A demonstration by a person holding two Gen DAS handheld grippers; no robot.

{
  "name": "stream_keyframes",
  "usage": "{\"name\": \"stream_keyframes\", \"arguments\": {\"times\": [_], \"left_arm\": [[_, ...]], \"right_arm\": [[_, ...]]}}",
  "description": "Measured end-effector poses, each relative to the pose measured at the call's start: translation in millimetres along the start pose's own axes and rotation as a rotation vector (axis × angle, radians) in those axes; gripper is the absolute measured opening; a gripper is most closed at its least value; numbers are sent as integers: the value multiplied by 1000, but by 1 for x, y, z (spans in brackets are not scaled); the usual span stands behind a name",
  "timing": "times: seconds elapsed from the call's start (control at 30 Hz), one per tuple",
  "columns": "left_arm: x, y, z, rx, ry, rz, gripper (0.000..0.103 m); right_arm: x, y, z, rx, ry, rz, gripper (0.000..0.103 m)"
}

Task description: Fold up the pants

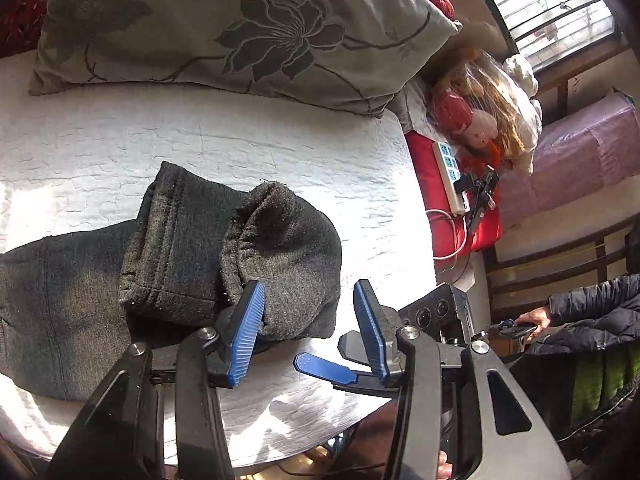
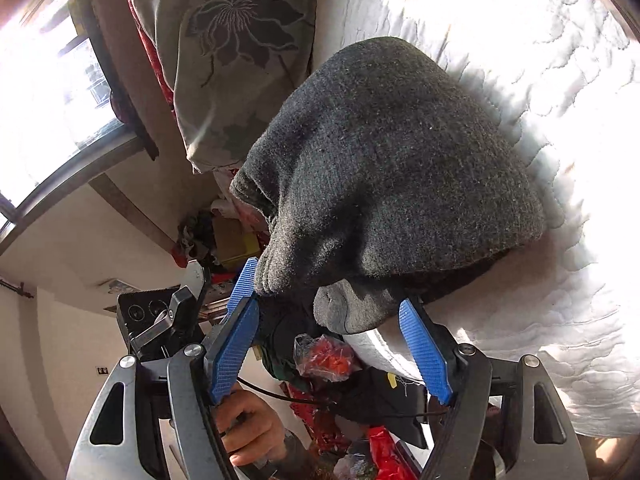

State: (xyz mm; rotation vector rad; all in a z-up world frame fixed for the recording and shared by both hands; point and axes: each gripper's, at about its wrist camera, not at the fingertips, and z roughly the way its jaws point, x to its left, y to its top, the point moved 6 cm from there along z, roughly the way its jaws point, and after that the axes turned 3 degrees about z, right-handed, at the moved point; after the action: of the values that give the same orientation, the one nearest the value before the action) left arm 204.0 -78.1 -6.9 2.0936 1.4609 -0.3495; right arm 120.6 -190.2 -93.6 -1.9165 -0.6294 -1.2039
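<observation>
- The pants [image 1: 180, 264], dark grey knit, lie on the white quilted bed [image 1: 280, 152], filling the left wrist view from 9 o'clock to the centre, with a hemmed edge folded up over the flat part.
- The left gripper [image 1: 308, 312] is spread wide; its left blue finger touches the rounded bundle of pants, its right finger stands clear over the bed, and nothing is pinched between them.
- In the right wrist view the pants [image 2: 400, 168] bulge as a rounded heap at the centre, hanging over the bed's [image 2: 520, 60] edge toward 6 o'clock.
- The right gripper [image 2: 328, 292] is also spread; a fold of the pants droops between its blue fingers, and I cannot tell whether either finger touches it.
- A floral pillow [image 1: 224, 28] lies at 12 o'clock in the left wrist view, beyond the pants.
- A doll [image 1: 476, 112] and a white power strip [image 1: 450, 172] sit at 2 o'clock, beside the bed.
- A bare hand [image 2: 248, 428] shows at 7 o'clock in the right wrist view.
</observation>
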Motion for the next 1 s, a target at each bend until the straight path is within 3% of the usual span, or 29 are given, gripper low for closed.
{"name": "stream_keyframes", "arguments": {"times": [0.13, 0.3, 0.4, 0.53, 0.57, 0.63, 0.8, 0.9, 0.97, 1.0], "left_arm": [[3, 3, 12, 104, 123, 56, 45], [5, -8, -6, 65, 156, 119, 45], [6, -6, 11, 116, 119, 87, 45], [7, 6, 35, 170, 147, 65, 43], [8, 12, 35, 160, 149, 62, 32], [9, 21, 33, 163, 174, 87, 20], [10, 27, 30, 189, 236, 160, 16], [10, 27, 31, 198, 251, 182, 16], [11, 28, 33, 202, 255, 183, 16], [11, 29, 35, 206, 253, 178, 16]], "right_arm": [[-5, -1, -3, -18, 14, 19, 76], [-12, 1, -9, -24, 5, 25, 77], [-12, 4, -6, -32, 10, 31, 77], [-15, 2, -4, -55, 41, 60, 77], [-15, 0, -2, -58, 42, 66, 77], [-16, -2, 5, -75, 48, 80, 77], [-16, 0, 30, -133, 31, 85, 77], [-15, 4, 45, -172, 29, 92, 67], [-11, 8, 58, -193, 29, 93, 51], [-11, 10, 62, -213, 19, 95, 50]]}}
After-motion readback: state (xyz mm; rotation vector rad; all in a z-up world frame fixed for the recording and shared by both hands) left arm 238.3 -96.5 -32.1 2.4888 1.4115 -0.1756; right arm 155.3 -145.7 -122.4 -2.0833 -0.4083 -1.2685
